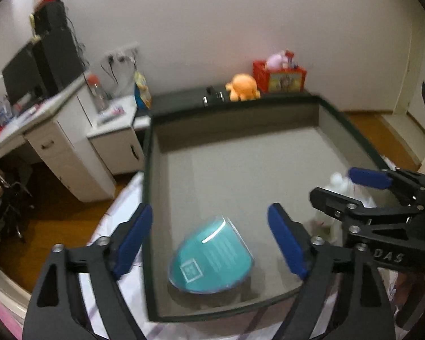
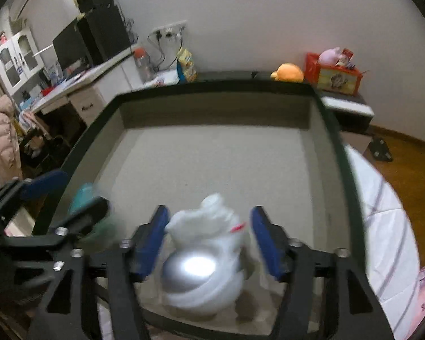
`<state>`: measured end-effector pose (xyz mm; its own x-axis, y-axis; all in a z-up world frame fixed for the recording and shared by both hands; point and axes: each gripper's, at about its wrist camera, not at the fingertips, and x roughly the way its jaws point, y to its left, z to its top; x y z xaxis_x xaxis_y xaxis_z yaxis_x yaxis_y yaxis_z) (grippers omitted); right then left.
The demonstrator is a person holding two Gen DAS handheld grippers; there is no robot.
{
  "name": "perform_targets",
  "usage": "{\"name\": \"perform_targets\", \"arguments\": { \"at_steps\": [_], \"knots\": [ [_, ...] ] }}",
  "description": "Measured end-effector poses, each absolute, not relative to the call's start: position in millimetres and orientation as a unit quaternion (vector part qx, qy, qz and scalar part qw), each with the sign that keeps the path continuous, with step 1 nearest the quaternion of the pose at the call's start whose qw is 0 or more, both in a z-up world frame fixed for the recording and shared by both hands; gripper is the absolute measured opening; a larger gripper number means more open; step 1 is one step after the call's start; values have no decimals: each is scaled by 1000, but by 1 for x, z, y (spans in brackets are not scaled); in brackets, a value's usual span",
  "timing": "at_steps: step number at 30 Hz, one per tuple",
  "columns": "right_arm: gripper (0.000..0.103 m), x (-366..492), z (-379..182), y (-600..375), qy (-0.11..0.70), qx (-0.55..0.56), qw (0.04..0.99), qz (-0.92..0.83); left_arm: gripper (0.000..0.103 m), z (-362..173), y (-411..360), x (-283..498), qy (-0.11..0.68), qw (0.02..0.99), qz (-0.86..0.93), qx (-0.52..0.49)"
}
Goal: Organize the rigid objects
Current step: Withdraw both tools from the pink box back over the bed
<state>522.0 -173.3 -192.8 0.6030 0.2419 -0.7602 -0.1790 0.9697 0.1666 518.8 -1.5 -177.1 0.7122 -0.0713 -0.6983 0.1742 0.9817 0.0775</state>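
Observation:
A grey fabric box with a dark rim (image 1: 146,170) (image 2: 330,130) rests on a bed sheet. A teal cup (image 1: 212,257) lies on its side on the box floor near the front left corner. My left gripper (image 1: 209,208) hangs above it, jaws wide, blue pads clear of the cup. A white plastic-wrapped rounded object (image 2: 204,263) stands at the front right of the box. My right gripper (image 2: 210,209) is open around it, and I see small gaps at the pads. Each gripper also shows in the other's view: right gripper (image 1: 342,187), left gripper (image 2: 70,195).
Behind the box, a dark shelf holds an orange plush (image 1: 242,86) and a red box of toys (image 1: 279,76). White desk and drawers (image 1: 56,147) stand at the left with a monitor. Wooden floor (image 2: 410,175) shows at both sides, and the striped sheet (image 2: 382,221) lies right of the box.

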Motion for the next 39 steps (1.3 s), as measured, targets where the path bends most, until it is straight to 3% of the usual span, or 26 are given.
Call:
{"name": "perform_targets", "arguments": {
  "at_steps": [5, 17, 28, 39],
  "knots": [
    [85, 493, -160, -175, 381, 22, 917, 113, 103, -139, 10, 475, 309, 948, -55, 61],
    [86, 324, -77, -176, 209, 9, 971, 111, 103, -72, 23, 296, 148, 988, -9, 45],
    [86, 173, -62, -178, 104, 2, 993, 60, 103, -68, 11, 169, 79, 996, 6, 41],
    [86, 113, -49, -179, 69, -10, 997, 29, 103, -60, 5, 128, 59, 998, -6, 32]
  ]
}}
